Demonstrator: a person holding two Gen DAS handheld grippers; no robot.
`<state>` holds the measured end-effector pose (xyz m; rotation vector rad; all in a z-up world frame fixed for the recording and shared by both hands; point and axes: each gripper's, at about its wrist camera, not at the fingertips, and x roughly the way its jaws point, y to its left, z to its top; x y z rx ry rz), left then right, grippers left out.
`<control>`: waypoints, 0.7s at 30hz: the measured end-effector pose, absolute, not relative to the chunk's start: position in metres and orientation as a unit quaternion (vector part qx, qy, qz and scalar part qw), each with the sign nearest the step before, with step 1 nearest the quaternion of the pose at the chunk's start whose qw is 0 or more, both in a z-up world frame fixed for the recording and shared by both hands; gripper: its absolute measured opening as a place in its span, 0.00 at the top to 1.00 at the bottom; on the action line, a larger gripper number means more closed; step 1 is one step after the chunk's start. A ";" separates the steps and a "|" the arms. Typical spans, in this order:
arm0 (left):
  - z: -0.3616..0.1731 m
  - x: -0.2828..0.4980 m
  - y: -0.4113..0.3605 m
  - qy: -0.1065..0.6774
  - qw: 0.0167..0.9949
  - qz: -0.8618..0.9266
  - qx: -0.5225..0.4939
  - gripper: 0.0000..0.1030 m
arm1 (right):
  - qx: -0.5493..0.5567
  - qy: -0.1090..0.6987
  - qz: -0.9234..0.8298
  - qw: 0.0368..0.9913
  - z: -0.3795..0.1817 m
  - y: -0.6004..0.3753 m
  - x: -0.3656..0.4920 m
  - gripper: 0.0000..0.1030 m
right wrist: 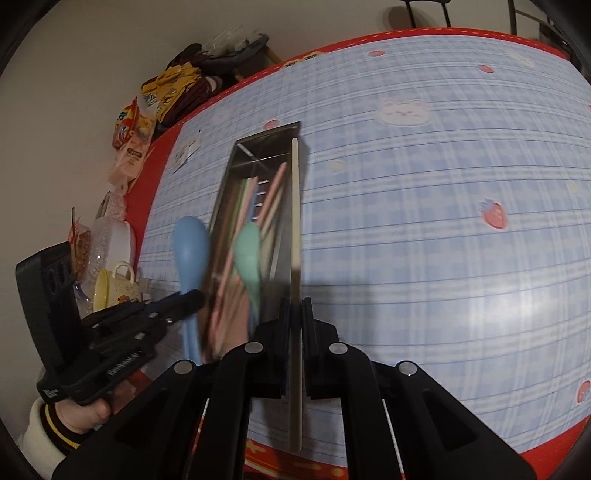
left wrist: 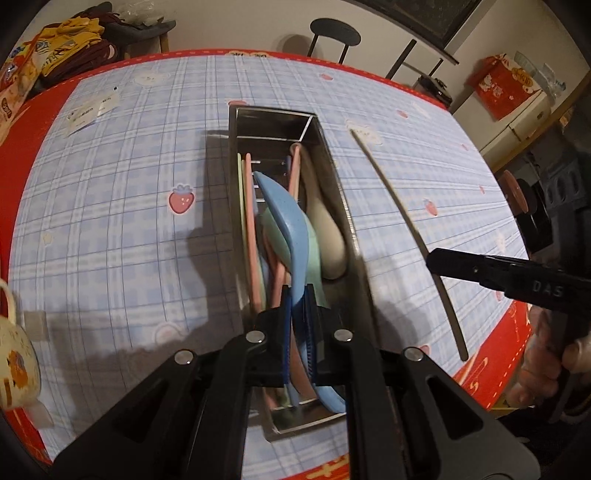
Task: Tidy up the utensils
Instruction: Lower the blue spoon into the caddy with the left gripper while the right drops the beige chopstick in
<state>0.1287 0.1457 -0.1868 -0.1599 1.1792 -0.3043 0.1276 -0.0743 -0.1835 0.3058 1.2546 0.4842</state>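
Observation:
My left gripper [left wrist: 299, 306] is shut on a blue spoon [left wrist: 286, 221], held over a long steel tray [left wrist: 332, 162]. The tray holds pink chopsticks [left wrist: 252, 229], a green spoon [left wrist: 314, 251] and a beige spoon [left wrist: 327, 229]. My right gripper [right wrist: 295, 306] is shut on a beige chopstick [right wrist: 295, 206], which runs along the tray's [right wrist: 225, 184] right side, above the table. In the right wrist view the left gripper [right wrist: 192, 297] carries the blue spoon [right wrist: 190, 247] just left of the tray, and the green spoon [right wrist: 249, 254] lies inside. The right gripper [left wrist: 434, 260] and its chopstick [left wrist: 399, 214] show at the right of the left wrist view.
A blue plaid cloth with a red border [left wrist: 110, 229] covers the table. A cream mug [right wrist: 114, 284], a plastic container [right wrist: 114, 236] and snack bags [right wrist: 129, 136] crowd its left edge. Paper tags [left wrist: 94, 110] lie far left. A stool [left wrist: 334, 33] and a red box [left wrist: 506, 85] stand beyond the table.

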 end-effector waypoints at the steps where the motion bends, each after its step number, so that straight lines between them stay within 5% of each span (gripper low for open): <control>1: -0.189 0.132 0.145 0.555 0.816 -0.143 -0.072 0.90 | 0.144 0.583 0.224 0.768 -0.185 -0.068 0.130 0.94; 9: -0.202 0.145 0.153 0.562 0.809 -0.150 -0.083 0.89 | 0.137 0.600 0.228 0.755 -0.190 -0.034 0.140 0.94; 21: -0.170 0.130 0.185 0.516 0.836 -0.127 -0.137 0.56 | 0.127 0.617 0.256 0.734 -0.194 -0.011 0.143 0.91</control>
